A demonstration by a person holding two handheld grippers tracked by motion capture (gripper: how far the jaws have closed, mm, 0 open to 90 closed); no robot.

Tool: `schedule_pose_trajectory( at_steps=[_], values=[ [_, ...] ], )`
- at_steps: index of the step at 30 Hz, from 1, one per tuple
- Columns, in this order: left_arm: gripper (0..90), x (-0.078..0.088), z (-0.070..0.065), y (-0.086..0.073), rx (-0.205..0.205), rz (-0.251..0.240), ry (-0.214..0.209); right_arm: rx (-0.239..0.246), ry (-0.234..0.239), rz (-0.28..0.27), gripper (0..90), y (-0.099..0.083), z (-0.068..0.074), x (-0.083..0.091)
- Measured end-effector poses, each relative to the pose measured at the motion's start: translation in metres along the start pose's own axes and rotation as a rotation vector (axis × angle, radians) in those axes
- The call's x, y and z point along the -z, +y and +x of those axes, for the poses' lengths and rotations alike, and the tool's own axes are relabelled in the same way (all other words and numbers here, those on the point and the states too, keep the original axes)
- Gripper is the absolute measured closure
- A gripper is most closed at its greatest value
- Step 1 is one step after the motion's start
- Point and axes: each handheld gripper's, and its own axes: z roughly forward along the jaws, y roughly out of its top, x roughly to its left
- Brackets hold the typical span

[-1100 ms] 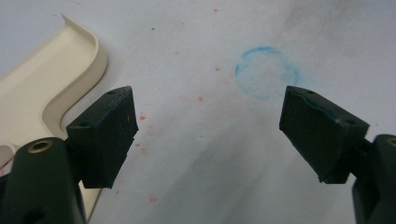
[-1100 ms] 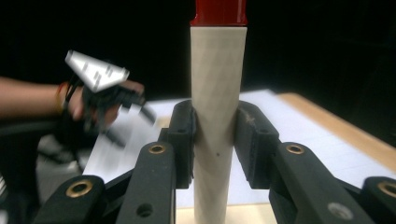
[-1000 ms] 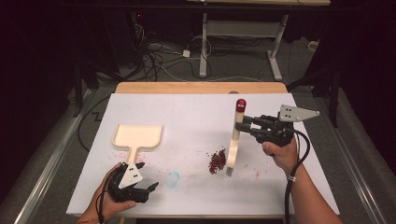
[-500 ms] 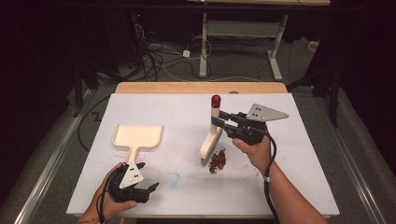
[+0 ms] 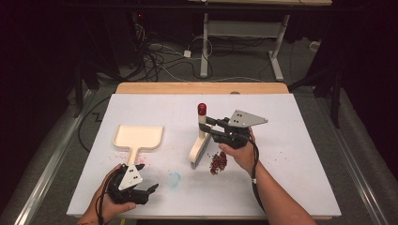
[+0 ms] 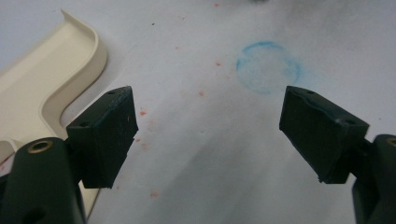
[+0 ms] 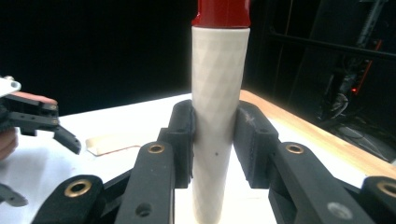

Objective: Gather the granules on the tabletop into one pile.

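High view: The right tongs (image 5: 210, 126), at frame centre, are clamped on the handle of a cream brush (image 5: 200, 140) with a red cap. The brush stands nearly upright, its head on the white table (image 5: 300, 140). A small pile of red crumbs (image 5: 218, 162) lies just right of the brush head, touching or nearly so. Compared with the earlier frames, the right hand and brush have travelled from the right of the frame toward the centre, and the pile has shifted left with them. This indicates a sweeping stroke in progress, directed toward the cream dustpan (image 5: 139, 139) at centre left. The pile is not yet at the pan; open table lies between them. The left tongs (image 5: 151, 190), at lower left, stand released beside the dustpan handle and have not moved.

Left gripper view: The two pads are well apart with nothing between them. The dustpan's rim (image 6: 56, 79) occupies the upper left. A faint blue ring (image 6: 267, 66) and scattered red specks mark the table ahead. The pan is not held, so it could slide when the brush arrives; gripping its handle appears to be the next requirement.

Right gripper view: Both pads press on the white handle (image 7: 218, 121) from either side, the red cap at top centre. The left tongs (image 7: 60, 128) show at the left edge.
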Motion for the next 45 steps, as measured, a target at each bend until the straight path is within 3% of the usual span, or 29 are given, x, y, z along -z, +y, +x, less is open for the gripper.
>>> schedule_pose_trajectory(
  at_steps=[13, 21, 29, 33, 38, 45],
  values=[
    [18.5, 0.000, -0.001, 0.001, 0.002, 0.001, 0.008, -0.026, -0.059, 0.039, 69.9, -0.004, -0.009, 0.046],
    [18.5, -0.001, -0.001, 0.003, 0.002, 0.001, 0.010, -0.014, -0.073, 0.023, 69.9, -0.001, -0.005, 0.049],
    [18.5, 0.000, 0.000, 0.001, 0.004, -0.003, 0.012, -0.013, -0.107, -0.069, 69.9, 0.017, 0.000, 0.071],
    [18.5, 0.000, 0.001, 0.002, 0.003, -0.006, 0.019, 0.002, -0.169, -0.093, 69.9, 0.033, 0.009, 0.097],
    [18.5, 0.002, 0.001, 0.003, 0.009, -0.015, 0.027, 0.029, -0.264, -0.060, 69.9, 0.040, 0.025, 0.131],
    [18.5, 0.003, 0.002, 0.005, -0.003, -0.031, 0.037, -0.025, -0.399, 0.009, 69.9, 0.030, 0.038, 0.171]
  ],
)
